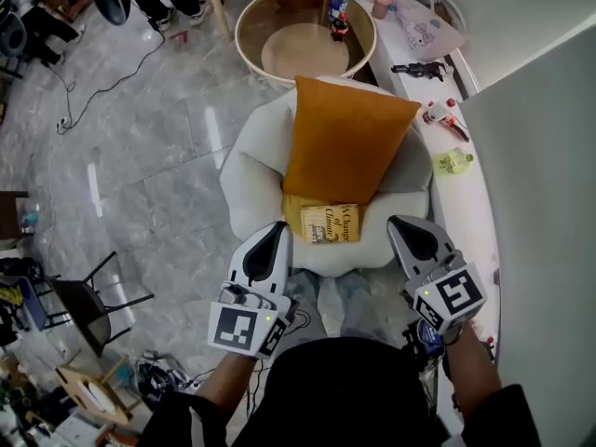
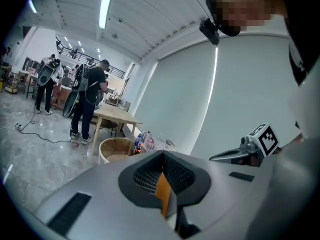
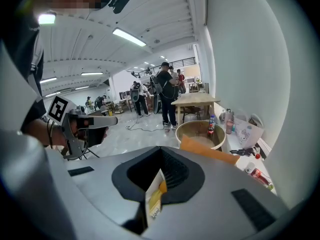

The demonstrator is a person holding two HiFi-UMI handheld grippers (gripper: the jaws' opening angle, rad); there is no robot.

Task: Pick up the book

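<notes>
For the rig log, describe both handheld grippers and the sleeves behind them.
Both the left gripper and right gripper have pale grey, tapering shells with a black oval patch on top. Each carries a cube of black-and-white square markers. The sleeves are black.

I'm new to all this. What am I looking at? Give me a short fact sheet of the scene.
Book: yellow, lying on the armchair seat, untouched
Cushion: orange, propped behind the book
Left gripper: jaws shut, empty, just left of the book
Right gripper: jaws shut, empty, right of the book
Tub: round, behind the armchair
</notes>
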